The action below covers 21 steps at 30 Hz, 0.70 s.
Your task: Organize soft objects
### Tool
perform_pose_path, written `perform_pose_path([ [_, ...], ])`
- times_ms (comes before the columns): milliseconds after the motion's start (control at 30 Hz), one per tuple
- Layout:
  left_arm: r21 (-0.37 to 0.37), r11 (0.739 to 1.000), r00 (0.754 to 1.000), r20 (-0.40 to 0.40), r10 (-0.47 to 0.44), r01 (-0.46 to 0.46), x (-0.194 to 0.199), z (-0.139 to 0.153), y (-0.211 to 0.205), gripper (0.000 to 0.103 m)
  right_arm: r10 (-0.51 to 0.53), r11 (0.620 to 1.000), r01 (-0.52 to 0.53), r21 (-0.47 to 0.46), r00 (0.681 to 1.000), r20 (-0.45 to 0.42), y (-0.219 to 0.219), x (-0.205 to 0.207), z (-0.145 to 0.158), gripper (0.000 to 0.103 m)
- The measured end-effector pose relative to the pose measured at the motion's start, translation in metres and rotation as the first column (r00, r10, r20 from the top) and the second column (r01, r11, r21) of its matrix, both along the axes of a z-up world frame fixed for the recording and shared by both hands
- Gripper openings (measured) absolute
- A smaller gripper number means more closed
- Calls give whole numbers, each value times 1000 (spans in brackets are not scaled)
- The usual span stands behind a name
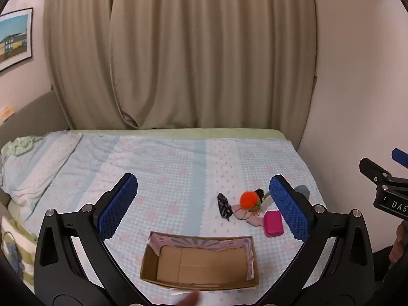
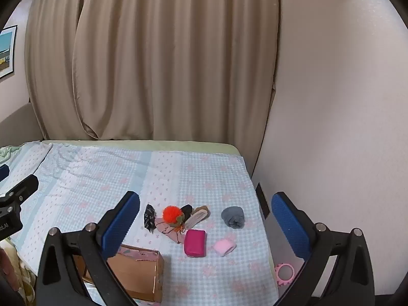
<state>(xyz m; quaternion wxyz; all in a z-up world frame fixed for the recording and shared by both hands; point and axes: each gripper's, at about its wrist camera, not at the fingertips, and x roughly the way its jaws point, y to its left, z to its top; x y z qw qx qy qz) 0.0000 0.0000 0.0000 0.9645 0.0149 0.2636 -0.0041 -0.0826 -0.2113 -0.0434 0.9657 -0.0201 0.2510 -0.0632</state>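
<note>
box [image 1: 199, 265] sits empty on bed [image 1: 165, 160], near edge. soft things in a loose cluster beyond it, to the right: orange pom-pom [image 2: 172, 213], dark cloth [image 2: 149, 215], magenta pouch [image 2: 195, 242], pink roll [image 2: 224, 246], grey roll [image 2: 233, 216], tan piece behind, possibly a slipper. left claw [image 1: 204, 206] spread wide, holding nothing, above box. right claw [image 2: 206, 225] also spread, empty, facing the cluster. all look light and squashy, no breakage risk. pouch: pinch across short sides. rolls: squeeze mid-body so they stay wound.
</note>
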Motion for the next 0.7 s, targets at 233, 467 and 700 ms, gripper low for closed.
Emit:
perform_pose_path([
  [233, 5, 1000, 1000, -15, -9, 10, 6, 2, -7, 103, -2, 1000, 2, 0, 1000, -12, 3, -1, 2, 103],
  [467, -33, 999, 1000, 4, -20, 20, 10, -12, -11, 103, -14, 1000, 14, -1, 1000, -5, -3, 0, 0, 103],
  [700, -33, 999, 1000, -8, -17, 17, 15, -12, -7, 103, -19, 1000, 19, 0, 1000, -10, -1, 2, -3, 103],
])
